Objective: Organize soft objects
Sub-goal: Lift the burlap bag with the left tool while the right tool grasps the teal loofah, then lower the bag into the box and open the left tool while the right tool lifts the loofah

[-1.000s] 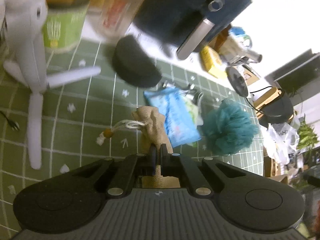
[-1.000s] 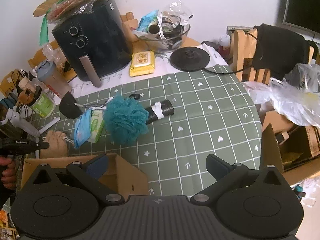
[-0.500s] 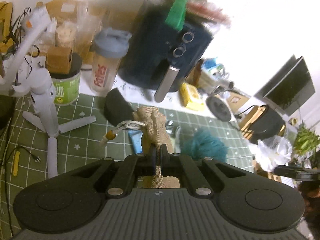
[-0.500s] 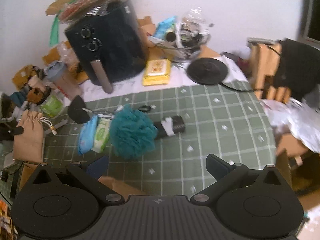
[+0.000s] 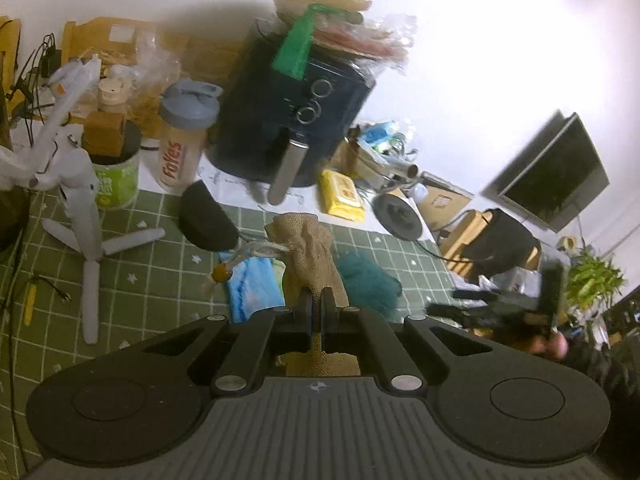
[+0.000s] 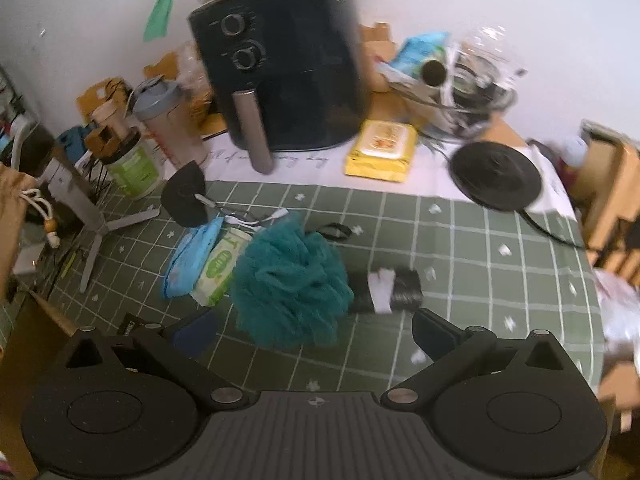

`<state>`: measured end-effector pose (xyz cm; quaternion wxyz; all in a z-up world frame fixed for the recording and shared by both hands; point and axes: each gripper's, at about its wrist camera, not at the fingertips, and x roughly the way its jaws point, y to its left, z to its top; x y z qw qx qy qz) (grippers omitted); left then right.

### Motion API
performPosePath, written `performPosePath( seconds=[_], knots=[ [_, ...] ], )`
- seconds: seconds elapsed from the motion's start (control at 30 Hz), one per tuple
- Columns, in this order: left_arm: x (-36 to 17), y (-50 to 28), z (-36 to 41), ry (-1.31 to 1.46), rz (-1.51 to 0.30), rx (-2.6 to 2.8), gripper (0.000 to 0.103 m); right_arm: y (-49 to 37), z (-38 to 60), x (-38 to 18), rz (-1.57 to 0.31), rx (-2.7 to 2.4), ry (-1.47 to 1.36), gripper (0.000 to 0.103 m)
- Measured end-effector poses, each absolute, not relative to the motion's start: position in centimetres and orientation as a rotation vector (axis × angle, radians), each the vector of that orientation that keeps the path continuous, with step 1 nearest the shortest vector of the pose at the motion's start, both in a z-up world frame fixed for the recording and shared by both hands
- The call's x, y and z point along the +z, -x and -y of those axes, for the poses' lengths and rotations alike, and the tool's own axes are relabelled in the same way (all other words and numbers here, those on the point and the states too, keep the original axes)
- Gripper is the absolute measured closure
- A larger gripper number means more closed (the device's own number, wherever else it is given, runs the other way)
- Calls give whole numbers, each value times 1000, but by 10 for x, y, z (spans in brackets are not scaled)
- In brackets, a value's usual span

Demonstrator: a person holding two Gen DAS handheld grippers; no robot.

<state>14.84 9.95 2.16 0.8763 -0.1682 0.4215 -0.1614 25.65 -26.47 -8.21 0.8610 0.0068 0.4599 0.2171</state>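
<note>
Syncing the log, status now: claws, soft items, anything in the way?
Left claw shut on burlap pouch, clear of the table. Right claw open, empty, over teal loofah. Wipes packs crowd its left, black roll its right.

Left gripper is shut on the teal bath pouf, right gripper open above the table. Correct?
Not quite. The left gripper is shut on the burlap drawstring pouch, as the left wrist view shows. The teal bath pouf lies on the table. The right gripper is open.

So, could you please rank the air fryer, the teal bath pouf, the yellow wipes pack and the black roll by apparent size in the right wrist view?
1. air fryer
2. teal bath pouf
3. yellow wipes pack
4. black roll, partly hidden behind the pouf, so unsure.
</note>
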Motion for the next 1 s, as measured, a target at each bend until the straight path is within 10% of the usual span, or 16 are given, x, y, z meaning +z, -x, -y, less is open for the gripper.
performPosePath(
  seconds=[0.67,1.0],
  knots=[
    [1,-101,-64,331,-929,-327,99,-321,196,-148,-1014,522,116,2],
    [-3,-97,-54,317,-947,-334,99,-322,187,-164,-1057,535,116,39]
  ],
)
